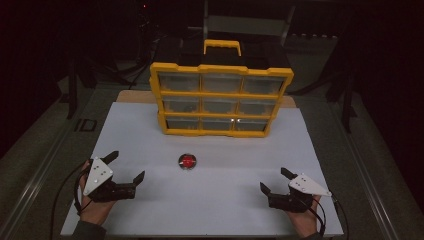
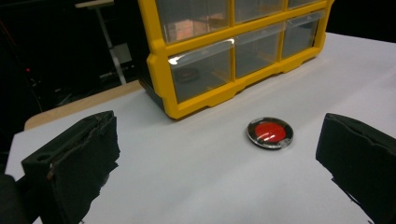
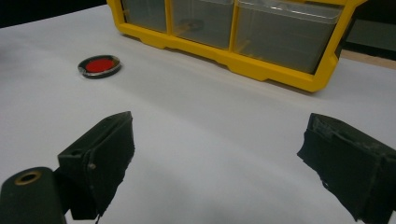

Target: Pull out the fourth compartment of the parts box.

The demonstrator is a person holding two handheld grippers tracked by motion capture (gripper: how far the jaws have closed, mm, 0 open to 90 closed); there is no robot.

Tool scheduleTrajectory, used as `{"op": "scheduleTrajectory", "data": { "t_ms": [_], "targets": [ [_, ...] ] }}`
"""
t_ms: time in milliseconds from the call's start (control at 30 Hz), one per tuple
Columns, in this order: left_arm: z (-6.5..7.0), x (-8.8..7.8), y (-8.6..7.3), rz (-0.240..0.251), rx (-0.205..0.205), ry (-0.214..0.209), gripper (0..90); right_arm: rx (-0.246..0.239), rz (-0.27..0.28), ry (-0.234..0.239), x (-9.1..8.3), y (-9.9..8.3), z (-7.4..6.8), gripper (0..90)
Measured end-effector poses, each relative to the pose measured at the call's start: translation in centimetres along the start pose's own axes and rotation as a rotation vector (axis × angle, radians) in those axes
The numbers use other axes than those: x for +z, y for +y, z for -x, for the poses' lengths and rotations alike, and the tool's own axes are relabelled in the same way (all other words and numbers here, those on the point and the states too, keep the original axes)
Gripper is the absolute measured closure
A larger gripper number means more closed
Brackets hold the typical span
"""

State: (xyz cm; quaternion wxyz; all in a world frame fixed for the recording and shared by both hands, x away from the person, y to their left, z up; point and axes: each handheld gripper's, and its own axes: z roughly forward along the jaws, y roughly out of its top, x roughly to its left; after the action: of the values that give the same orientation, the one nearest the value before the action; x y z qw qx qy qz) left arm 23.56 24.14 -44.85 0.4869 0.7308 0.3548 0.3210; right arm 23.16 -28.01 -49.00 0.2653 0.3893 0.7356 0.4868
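Observation:
A small round disc (image 1: 187, 161) with a red centre and dark rim lies on the white board (image 1: 210, 200), in front of a yellow drawer cabinet (image 1: 220, 99). The cabinet stands upright with clear drawers in three rows. My left gripper (image 1: 127, 166) rests at the board's near left, jaws wide open and empty, the disc (image 2: 270, 132) ahead of it to the right. My right gripper (image 1: 274, 180) sits at the near right, also open with nothing between its jaws; from there the disc (image 3: 99, 66) lies far left and the cabinet (image 3: 261, 65) ahead.
A yellow carry handle (image 1: 222, 46) sticks up behind the cabinet. A wooden tabletop edge (image 2: 79, 100) shows past the board's far side. The surroundings are dark, with stands and a cable at the left.

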Motion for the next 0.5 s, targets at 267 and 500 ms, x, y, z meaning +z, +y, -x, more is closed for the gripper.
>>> {"op": "scheduleTrajectory", "data": {
  "t_ms": [267, 500],
  "targets": [
    [-0.2, 0.5, 1.0, 0.005, 0.037, -0.012, 0.0, 0.006, 0.006, 0.002, -0.1, 0.1, 0.1, 8.7],
    [-0.4, 1.3, 2.2, 0.021, 0.052, -0.009, 0.0, 0.01, 0.008, 0.002, -0.1, 0.1, 0.2, 8.7]
  ]
}}
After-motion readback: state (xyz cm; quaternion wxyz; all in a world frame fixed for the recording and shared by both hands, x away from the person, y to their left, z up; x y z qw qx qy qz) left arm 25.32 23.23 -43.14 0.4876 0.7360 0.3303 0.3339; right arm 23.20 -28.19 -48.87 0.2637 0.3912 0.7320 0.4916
